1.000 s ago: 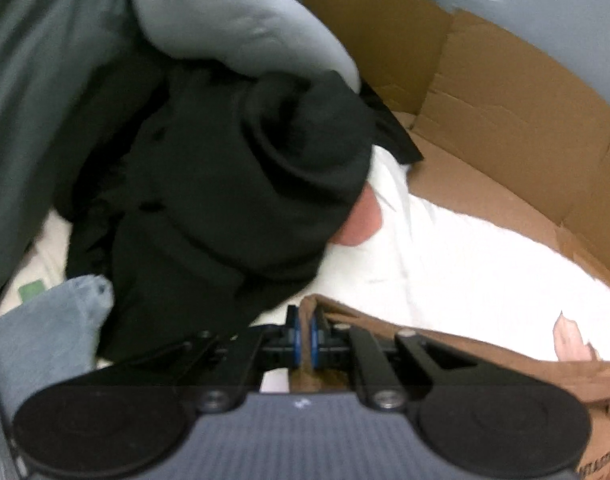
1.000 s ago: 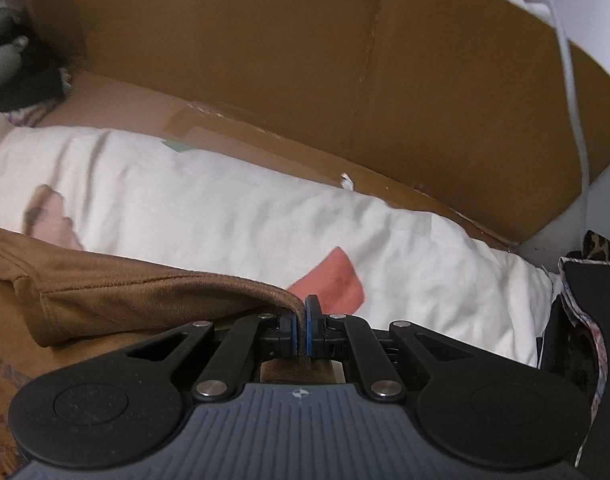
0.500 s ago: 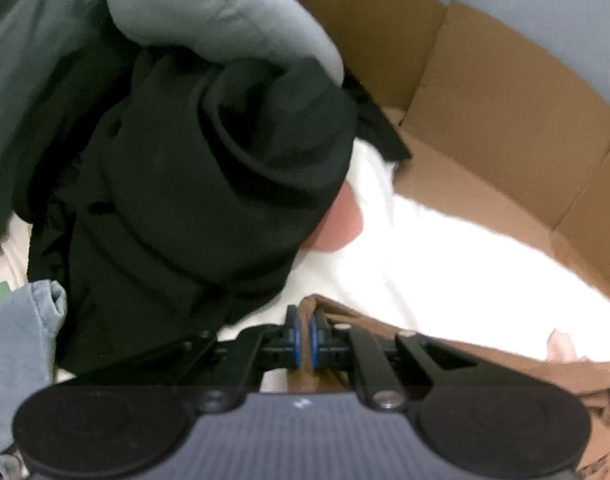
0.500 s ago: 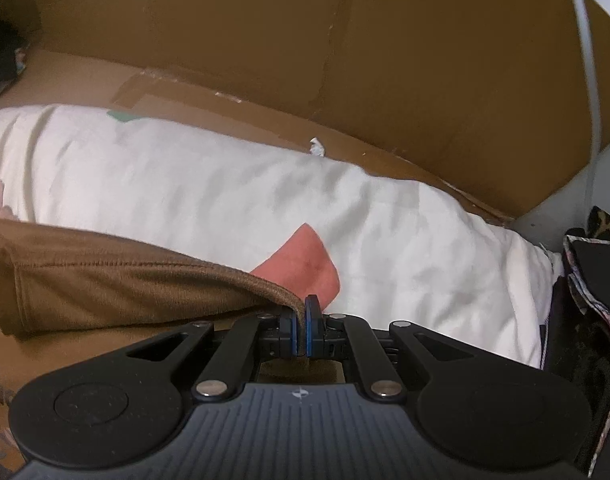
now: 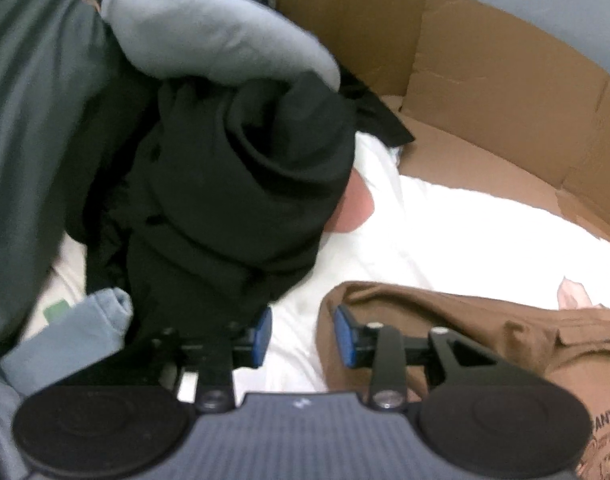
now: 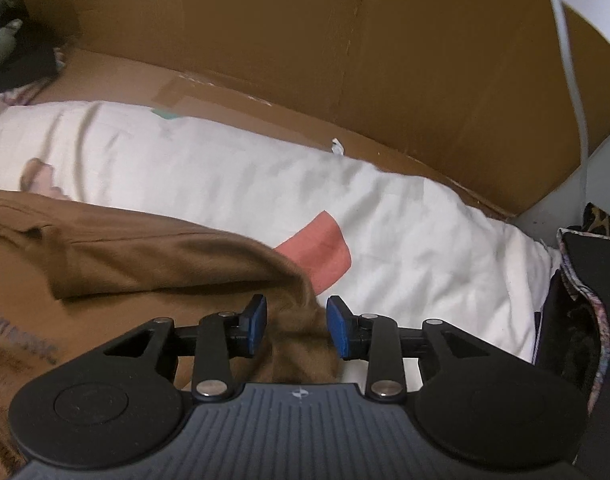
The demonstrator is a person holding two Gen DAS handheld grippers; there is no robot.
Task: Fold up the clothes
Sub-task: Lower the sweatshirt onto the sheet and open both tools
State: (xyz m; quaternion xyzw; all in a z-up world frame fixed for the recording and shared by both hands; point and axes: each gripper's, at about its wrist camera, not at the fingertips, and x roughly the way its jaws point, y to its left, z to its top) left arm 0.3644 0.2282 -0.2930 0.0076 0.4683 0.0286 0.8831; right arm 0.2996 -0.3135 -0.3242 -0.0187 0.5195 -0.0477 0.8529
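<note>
We see the left gripper pitched steeply down, its jaws opening with white bedding in the gap and the brown shirt against only its right pad. The right gripper, tilted down likewise, has jaws opening around a loose ridge of the brown shirt, the pads no longer pressing it. The shirt lies rumpled on the white pillow, its edge folded over. Beyond the pillow stands a cardboard box; left of it, black clothes heap.

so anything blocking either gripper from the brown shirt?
Nothing visible. The brown shirt lies on the white bedding; its corner sits between the opening right gripper, its edge at the opening left gripper.
</note>
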